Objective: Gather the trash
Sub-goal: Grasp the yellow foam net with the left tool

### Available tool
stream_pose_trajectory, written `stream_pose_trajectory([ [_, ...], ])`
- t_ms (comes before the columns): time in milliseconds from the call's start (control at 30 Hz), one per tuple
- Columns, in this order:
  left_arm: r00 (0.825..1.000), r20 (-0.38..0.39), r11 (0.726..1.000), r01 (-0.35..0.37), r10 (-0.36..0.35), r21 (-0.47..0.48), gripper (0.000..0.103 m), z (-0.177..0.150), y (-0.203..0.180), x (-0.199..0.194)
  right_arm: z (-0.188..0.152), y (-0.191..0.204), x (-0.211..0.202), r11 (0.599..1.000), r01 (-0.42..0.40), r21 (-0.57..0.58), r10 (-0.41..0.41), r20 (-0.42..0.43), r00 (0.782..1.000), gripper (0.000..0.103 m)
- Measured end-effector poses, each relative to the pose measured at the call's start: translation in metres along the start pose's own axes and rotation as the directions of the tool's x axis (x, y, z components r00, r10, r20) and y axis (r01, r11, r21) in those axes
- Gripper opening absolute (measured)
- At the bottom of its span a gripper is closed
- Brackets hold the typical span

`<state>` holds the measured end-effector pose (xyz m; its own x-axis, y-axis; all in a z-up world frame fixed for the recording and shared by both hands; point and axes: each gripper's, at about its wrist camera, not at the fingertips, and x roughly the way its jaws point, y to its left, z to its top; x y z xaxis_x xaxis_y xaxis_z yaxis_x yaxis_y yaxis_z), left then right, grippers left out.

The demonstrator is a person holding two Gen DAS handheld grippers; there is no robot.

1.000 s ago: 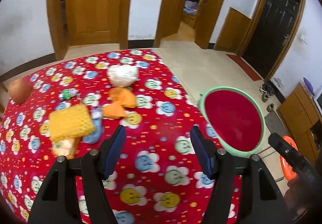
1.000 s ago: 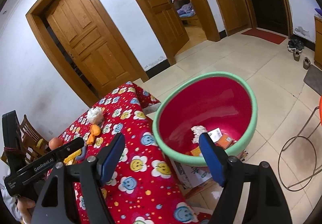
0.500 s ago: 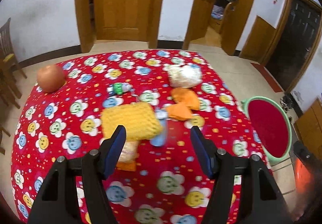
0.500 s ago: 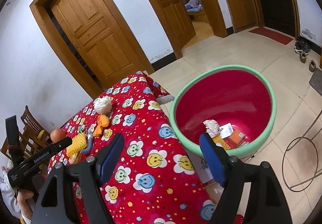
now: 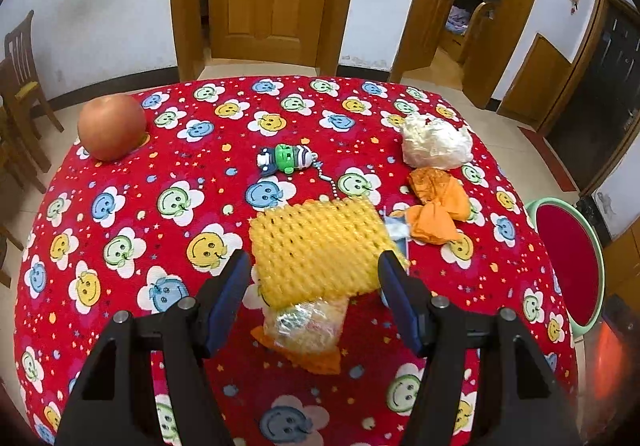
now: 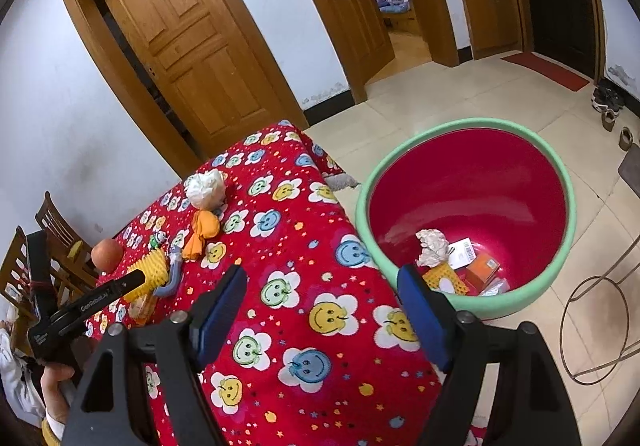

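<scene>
Two hand-held grippers are in view, one per wrist camera, and both stand with jaws apart and nothing clamped. Nearest in the left wrist view, the left gripper [image 5: 314, 286] hangs above the table [image 5: 120, 246], which is covered by a red cloth printed with smiling flowers; its blue pads [image 5: 232, 290] sit to either side of a yellow foam net [image 5: 320, 242] without pressing on it. A crinkled clear wrapper [image 5: 306, 326] lies at the near edge of the net, partly under it, on an orange scrap. Just right of the net lies crumpled orange paper [image 5: 438, 205], and beyond that a white crumpled bag [image 5: 436, 141]. A small green toy on a bead chain [image 5: 288, 159] lies behind the net, and a round orange-red fruit [image 5: 111, 125] rests near the far left edge. In the right wrist view, the right gripper [image 6: 322, 310] is held over the near right part of the table, empty. Beside the table stands a red bin with a green rim [image 6: 560, 258], on the floor, holding white crumpled paper [image 6: 432, 246], a printed slip, an orange box and a yellow net piece.
</scene>
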<state>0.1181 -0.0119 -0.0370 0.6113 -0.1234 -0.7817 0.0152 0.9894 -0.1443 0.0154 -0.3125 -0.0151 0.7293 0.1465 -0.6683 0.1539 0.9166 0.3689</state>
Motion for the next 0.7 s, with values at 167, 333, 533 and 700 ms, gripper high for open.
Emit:
stream_pose_trajectory([
  [167,1.000,-0.004,0.999,0.029,-0.029,-0.020,0.064,0.002,0.005,0.005,-0.001,0.011,0.008,1.000,-0.001,-0.022,0.000,-0.016,1.000,0.080],
  [333,0.998,-0.019,0.998,0.063,-0.064,-0.015,0.055,0.002,0.007,0.011,-0.001,0.021,0.015,0.999,-0.001,-0.041,0.000,-0.031,1.000,0.080],
  [533,0.994,0.007,0.994,0.105,-0.105,-0.006,0.039,0.003,0.011,0.007,-0.002,0.036,0.023,0.997,0.003,-0.073,-0.006,-0.044,0.999,0.080],
  [700,0.988,0.026,0.988,0.156,-0.155,-0.014,0.023,0.004,0.018,0.002,-0.002,0.051,0.031,0.995,-0.001,-0.098,-0.005,-0.054,0.999,0.080],
])
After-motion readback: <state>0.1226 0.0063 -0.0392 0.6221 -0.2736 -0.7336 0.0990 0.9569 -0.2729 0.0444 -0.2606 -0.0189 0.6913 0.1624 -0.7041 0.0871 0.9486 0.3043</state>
